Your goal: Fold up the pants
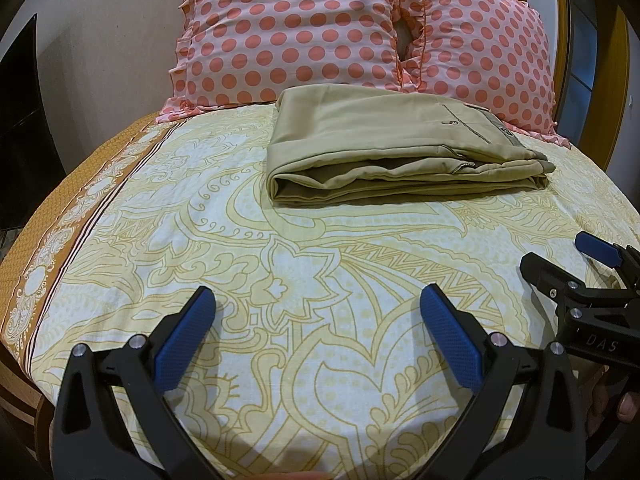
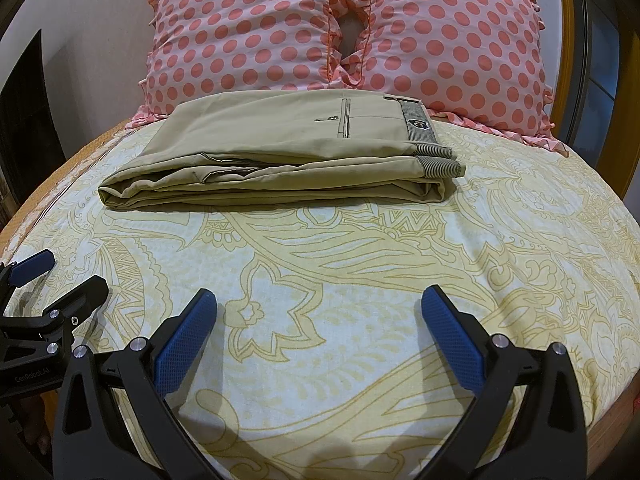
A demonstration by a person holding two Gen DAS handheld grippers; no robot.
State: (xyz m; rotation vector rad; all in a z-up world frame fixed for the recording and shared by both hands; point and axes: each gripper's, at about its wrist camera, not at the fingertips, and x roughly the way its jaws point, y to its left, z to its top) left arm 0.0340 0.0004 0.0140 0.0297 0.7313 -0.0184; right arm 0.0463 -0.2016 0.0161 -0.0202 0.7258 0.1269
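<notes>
Khaki pants (image 1: 384, 148) lie folded into a flat rectangular stack on the bed, just in front of the pillows. They also show in the right wrist view (image 2: 280, 156), with the striped waistband at the right end. My left gripper (image 1: 318, 300) is open and empty, held above the bedsheet well short of the pants. My right gripper (image 2: 318, 300) is open and empty too, at a similar distance. The right gripper shows at the right edge of the left wrist view (image 1: 560, 258). The left gripper shows at the left edge of the right wrist view (image 2: 70, 270).
Two pink polka-dot pillows (image 1: 304, 28) lean against the wooden headboard (image 1: 558, 24) behind the pants. The yellow patterned bedsheet (image 1: 320, 264) covers the bed, with an orange border (image 1: 48, 240) along the left edge. A dark object (image 1: 20, 120) stands left of the bed.
</notes>
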